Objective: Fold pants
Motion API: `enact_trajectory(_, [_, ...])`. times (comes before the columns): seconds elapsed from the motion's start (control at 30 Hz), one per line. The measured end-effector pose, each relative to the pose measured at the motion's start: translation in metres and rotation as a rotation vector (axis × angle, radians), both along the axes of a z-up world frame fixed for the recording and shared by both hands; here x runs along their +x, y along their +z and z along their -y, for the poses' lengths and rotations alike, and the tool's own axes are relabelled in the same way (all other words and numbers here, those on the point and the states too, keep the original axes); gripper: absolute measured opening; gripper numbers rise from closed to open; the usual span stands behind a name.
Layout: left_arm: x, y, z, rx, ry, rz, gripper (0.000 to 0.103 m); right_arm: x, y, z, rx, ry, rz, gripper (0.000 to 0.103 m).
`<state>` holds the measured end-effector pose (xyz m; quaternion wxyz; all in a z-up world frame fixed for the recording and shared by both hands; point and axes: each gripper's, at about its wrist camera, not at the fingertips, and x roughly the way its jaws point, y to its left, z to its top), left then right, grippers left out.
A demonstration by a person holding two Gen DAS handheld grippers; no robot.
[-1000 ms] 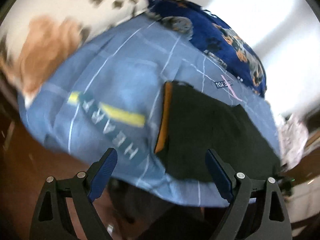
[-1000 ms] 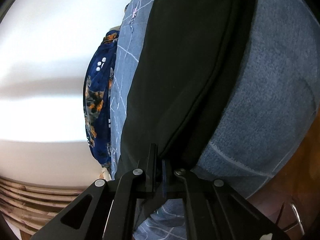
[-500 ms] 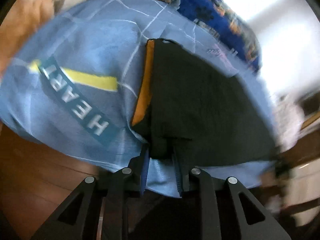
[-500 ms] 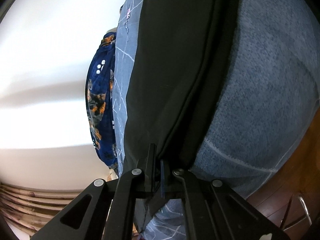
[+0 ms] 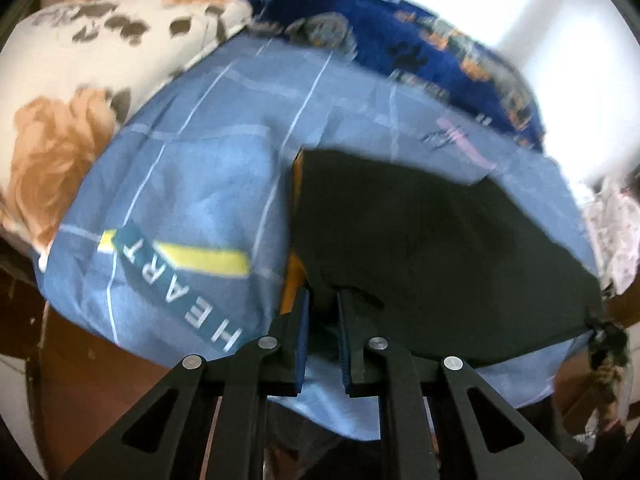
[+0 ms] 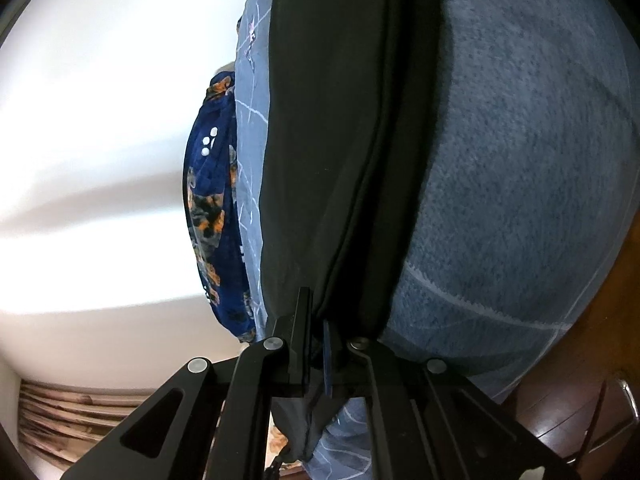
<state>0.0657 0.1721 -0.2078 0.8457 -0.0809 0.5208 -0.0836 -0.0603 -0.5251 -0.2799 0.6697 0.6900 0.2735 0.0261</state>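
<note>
The black pants (image 5: 420, 240) lie on a blue bedsheet (image 5: 192, 184), with an orange inner band (image 5: 291, 280) along their left edge. My left gripper (image 5: 322, 304) is shut on the near corner of the pants, beside the orange band. My right gripper (image 6: 320, 320) is shut on the near end of the pants (image 6: 332, 140), which stretch away in a long folded strip across the sheet (image 6: 520, 160). The pinched cloth hides both sets of fingertips.
A white pillow with brown and grey patches (image 5: 80, 80) lies at the back left. A dark blue printed blanket (image 5: 420, 52) runs along the back and also shows in the right wrist view (image 6: 212, 200). Brown wood floor (image 5: 92, 368) lies below the bed edge.
My left gripper went from open in front of the pants to shut on their near corner. It has since drawn back slightly with the cloth. My right gripper stayed shut on the pants.
</note>
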Motion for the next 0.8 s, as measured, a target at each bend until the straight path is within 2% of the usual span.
enact_trajectory(0.07, [0.000,-0.018,-0.003,0.031,0.007,-0.033,0.014,-0.001,0.001,0.000,-0.010,0.006,-0.002,0.003])
enact_trajectory(0.1, [-0.001,-0.024,-0.008,-0.007,0.029,-0.049,0.014,-0.001,0.002,0.000,-0.013,0.009,-0.001,0.003])
enact_trajectory(0.17, [-0.004,-0.020,-0.011,-0.026,0.049,-0.034,0.014,-0.001,0.002,-0.001,-0.017,0.018,-0.004,0.003])
enact_trajectory(0.3, [-0.005,-0.016,-0.003,0.026,0.031,-0.018,0.014,0.000,0.003,-0.001,-0.027,0.024,-0.010,0.003])
enact_trajectory(0.43, [-0.004,-0.017,-0.003,0.014,0.045,-0.018,0.014,0.002,0.011,-0.004,-0.090,0.041,-0.021,0.003])
enact_trajectory(0.47, [-0.004,-0.016,-0.003,0.017,0.054,-0.015,0.017,0.002,0.012,-0.005,-0.101,0.045,-0.025,0.003])
enact_trajectory(0.53, [-0.008,-0.010,-0.003,0.053,0.080,-0.006,0.020,0.002,0.012,-0.004,-0.114,0.049,-0.026,0.002])
enact_trajectory(0.63, [-0.016,0.014,0.002,0.191,0.146,0.078,0.023,0.003,0.011,-0.004,-0.102,0.056,-0.004,0.008])
enact_trajectory(0.67, [-0.020,0.026,0.007,0.221,0.162,0.126,0.028,0.003,0.011,-0.003,-0.094,0.064,0.011,0.009])
enact_trajectory(0.73, [-0.020,0.038,0.016,0.209,0.145,0.170,0.049,0.002,0.010,-0.002,-0.077,0.064,0.015,0.010])
enact_trajectory(0.77, [-0.018,0.041,0.027,0.203,0.114,0.193,0.068,0.002,0.009,-0.002,-0.068,0.065,0.017,0.010])
enact_trajectory(0.8, [-0.016,0.041,0.038,0.207,0.085,0.211,0.072,0.002,0.008,-0.001,-0.062,0.066,0.016,0.009])
